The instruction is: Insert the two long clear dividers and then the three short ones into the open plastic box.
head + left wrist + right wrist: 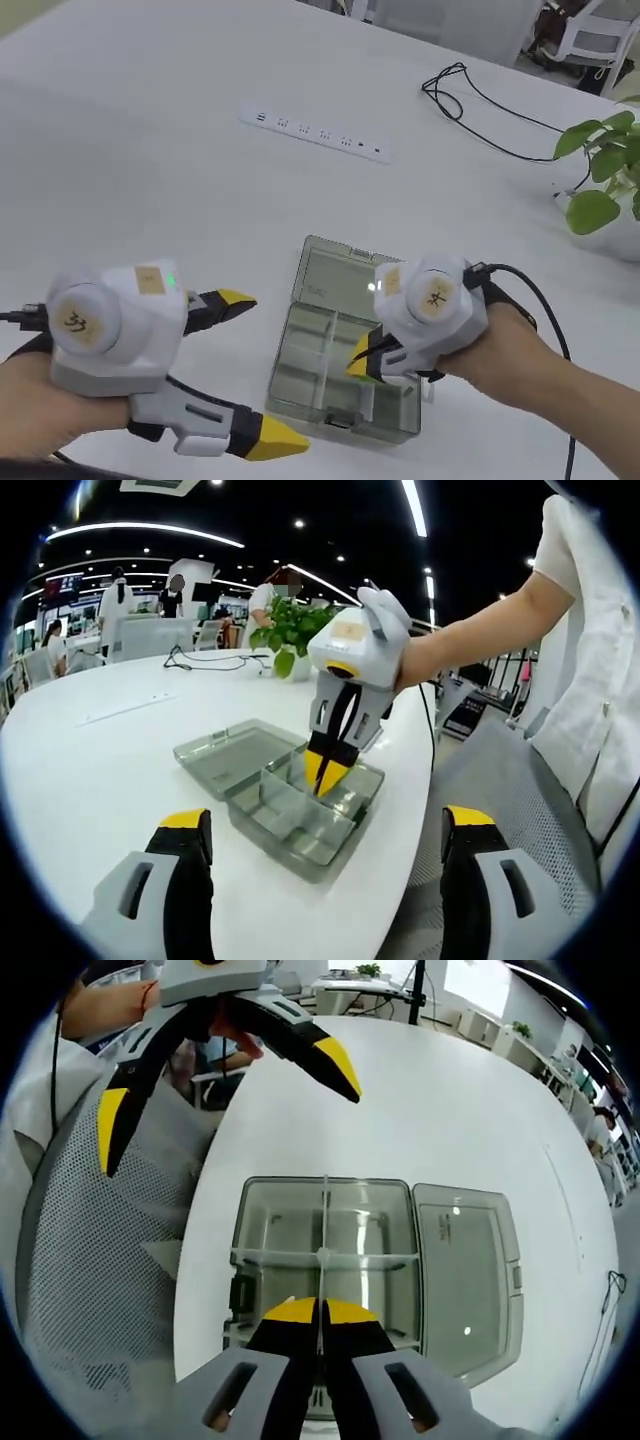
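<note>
White table (150,200), right tool (320,1306) pinched on clear divider (324,1215) inside box (242,1222), left tool (326,818) spread wide.

My left claw (258,368) and right claw (320,1310): white shells, black arms, yellow tips. Box (335,272) smoky grey-green, translucent; divider (324,1215) clear. Surface (150,180) white, power strip (315,132) white, cable (490,110) black, plant (595,170) green.

Left gripper (265,369) spread, right gripper (360,366) pinched
</note>
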Tool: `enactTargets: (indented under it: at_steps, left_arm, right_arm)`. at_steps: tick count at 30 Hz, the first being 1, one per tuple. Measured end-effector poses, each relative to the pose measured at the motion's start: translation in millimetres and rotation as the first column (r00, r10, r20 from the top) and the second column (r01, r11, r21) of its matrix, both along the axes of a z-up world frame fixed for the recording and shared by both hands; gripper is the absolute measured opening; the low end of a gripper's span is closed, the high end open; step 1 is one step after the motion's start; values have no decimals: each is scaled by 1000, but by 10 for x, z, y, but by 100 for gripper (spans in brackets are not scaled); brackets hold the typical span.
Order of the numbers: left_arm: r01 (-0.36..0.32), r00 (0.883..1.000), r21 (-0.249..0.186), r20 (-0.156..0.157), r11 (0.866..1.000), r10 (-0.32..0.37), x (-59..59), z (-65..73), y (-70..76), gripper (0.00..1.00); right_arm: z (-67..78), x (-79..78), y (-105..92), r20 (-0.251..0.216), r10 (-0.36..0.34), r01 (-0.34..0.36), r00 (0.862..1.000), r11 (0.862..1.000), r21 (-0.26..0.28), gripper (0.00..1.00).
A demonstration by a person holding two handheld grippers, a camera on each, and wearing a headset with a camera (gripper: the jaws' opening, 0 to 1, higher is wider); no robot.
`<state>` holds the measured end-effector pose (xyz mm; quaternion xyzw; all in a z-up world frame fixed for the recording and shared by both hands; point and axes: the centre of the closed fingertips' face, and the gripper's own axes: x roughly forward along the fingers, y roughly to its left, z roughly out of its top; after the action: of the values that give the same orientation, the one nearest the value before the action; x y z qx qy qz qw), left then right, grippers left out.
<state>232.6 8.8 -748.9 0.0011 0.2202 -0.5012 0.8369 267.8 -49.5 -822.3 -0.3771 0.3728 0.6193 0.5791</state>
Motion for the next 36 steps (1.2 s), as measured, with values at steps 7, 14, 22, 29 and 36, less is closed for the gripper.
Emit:
enactTargets:
  at_steps: [7, 14, 22, 29, 36]
  left_arm:
    - [-3, 1000, 3, 4, 1000, 3, -1, 17, 18, 98]
    - [-6, 1000, 7, 11, 1000, 6, -3, 34, 35, 99]
    - [-5, 1000, 10, 13, 1000, 4, -8, 37, 45, 100]
    - [2, 1000, 20, 15, 1000, -3, -13, 32, 58, 100]
    - [13, 1000, 29, 14, 1000, -13, -27, 20, 49, 100]
  right_arm:
    - [31, -21, 17, -24, -21, 22, 999, 1000, 22, 6]
    - [171, -22, -2, -47, -64, 67, 997, 995, 70, 13]
    - [385, 11, -125, -65, -130, 138, 989, 981, 135, 26]
    - [509, 6, -313, -58, -157, 165, 986, 975, 151, 33]
    - [550, 19, -578, -60, -213, 220, 975, 964, 148, 39]
